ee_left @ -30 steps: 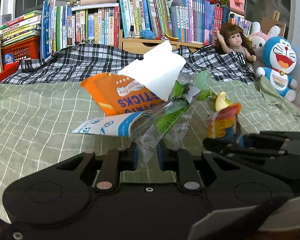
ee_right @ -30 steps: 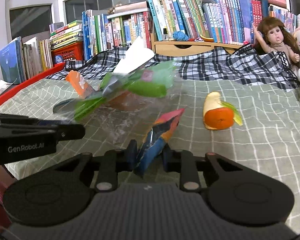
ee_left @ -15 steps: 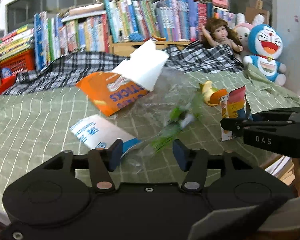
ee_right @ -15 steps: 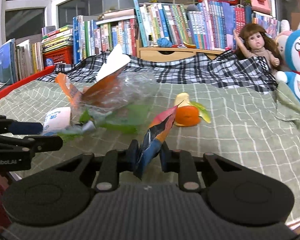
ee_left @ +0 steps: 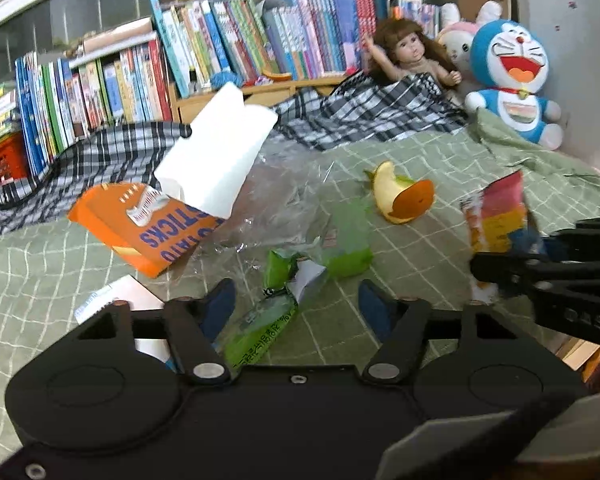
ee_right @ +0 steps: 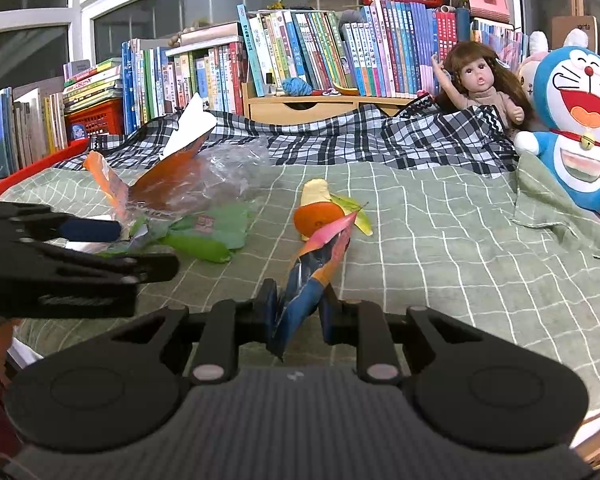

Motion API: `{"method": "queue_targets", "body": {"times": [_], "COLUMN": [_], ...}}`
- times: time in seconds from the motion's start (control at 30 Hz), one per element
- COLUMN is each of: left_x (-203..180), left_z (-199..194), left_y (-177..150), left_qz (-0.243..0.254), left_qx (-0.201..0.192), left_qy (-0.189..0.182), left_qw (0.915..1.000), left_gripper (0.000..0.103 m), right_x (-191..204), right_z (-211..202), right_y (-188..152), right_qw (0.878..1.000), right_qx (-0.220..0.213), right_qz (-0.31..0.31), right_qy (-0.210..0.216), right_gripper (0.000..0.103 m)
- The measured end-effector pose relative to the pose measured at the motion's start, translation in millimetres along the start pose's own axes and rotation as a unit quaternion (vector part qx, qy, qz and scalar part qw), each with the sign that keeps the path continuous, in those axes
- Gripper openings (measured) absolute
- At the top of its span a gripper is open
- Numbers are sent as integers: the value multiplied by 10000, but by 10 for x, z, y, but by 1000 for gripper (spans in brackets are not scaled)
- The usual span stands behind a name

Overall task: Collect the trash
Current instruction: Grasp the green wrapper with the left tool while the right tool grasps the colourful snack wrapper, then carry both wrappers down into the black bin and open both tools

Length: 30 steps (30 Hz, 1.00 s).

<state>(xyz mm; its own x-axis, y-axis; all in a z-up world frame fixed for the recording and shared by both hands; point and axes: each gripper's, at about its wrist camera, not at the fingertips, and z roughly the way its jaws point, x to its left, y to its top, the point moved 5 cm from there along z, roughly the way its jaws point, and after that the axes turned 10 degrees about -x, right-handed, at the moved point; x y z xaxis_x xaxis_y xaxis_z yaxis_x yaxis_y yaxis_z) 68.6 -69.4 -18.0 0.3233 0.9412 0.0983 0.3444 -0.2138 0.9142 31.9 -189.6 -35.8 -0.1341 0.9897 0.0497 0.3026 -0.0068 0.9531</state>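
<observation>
Trash lies in a heap on the green checked bedcover (ee_left: pixel 432 200): an orange snack box (ee_left: pixel 140 228) with a white flap (ee_left: pixel 216 160), a clear plastic bag (ee_left: pixel 284 196), a green wrapper (ee_left: pixel 276 300) and a white-blue packet (ee_left: pixel 112 300). My left gripper (ee_left: pixel 296 304) stands open right over the green wrapper, holding nothing. An orange peel (ee_left: pixel 404 200) lies further right. My right gripper (ee_right: pixel 298 306) is shut on a colourful snack wrapper (ee_right: pixel 316 264), also seen as the wrapper (ee_left: pixel 496 220) in the left wrist view.
Behind the bed runs a row of books (ee_right: pixel 300 48) with a wooden drawer unit (ee_right: pixel 312 106). A black-white plaid blanket (ee_right: pixel 360 140), a doll (ee_right: pixel 480 84) and a blue plush toy (ee_right: pixel 580 120) sit at the back right. A red basket (ee_right: pixel 96 120) stands left.
My left gripper opened and let the clear bag with the green wrapper drop onto the bedcover. The right gripper kept its hold on the colourful wrapper and drew back slightly.
</observation>
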Motion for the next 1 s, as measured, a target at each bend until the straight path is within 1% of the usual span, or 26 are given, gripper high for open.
{"method": "queue_targets", "body": {"times": [0.07, 0.13, 0.2, 0.4, 0.6, 0.8, 1.0], "left_x": [30, 42, 48, 25, 13, 20, 34], "left_z": [44, 46, 15, -109, -257, -403, -613], "left_y": [-18, -18, -8, 33, 91, 124, 82], "left_qz": [-127, -226, -198, -149, -197, -309, -470], "left_qx": [113, 155, 132, 60, -67, -136, -166], "left_qy": [32, -19, -12, 25, 36, 42, 35], "left_qw": [9998, 9996, 9997, 9999, 9998, 9994, 9987], "left_gripper": [35, 32, 26, 26, 26, 26, 26], "right_x": [2, 9, 18, 56, 111, 140, 195], "right_z": [-13, -17, -19, -44, -94, -159, -263], "right_y": [-2, -2, 1, 30, 56, 74, 47], "right_qw": [10000, 10000, 10000, 9999, 9997, 9995, 9991], "right_qx": [-8, -8, -15, -65, -119, -160, -185], "right_qz": [-19, -28, -27, -23, -71, 6, 6], "right_qy": [13, 25, 38, 112, 183, 268, 388], "right_gripper": [26, 26, 26, 22, 21, 20, 20]}}
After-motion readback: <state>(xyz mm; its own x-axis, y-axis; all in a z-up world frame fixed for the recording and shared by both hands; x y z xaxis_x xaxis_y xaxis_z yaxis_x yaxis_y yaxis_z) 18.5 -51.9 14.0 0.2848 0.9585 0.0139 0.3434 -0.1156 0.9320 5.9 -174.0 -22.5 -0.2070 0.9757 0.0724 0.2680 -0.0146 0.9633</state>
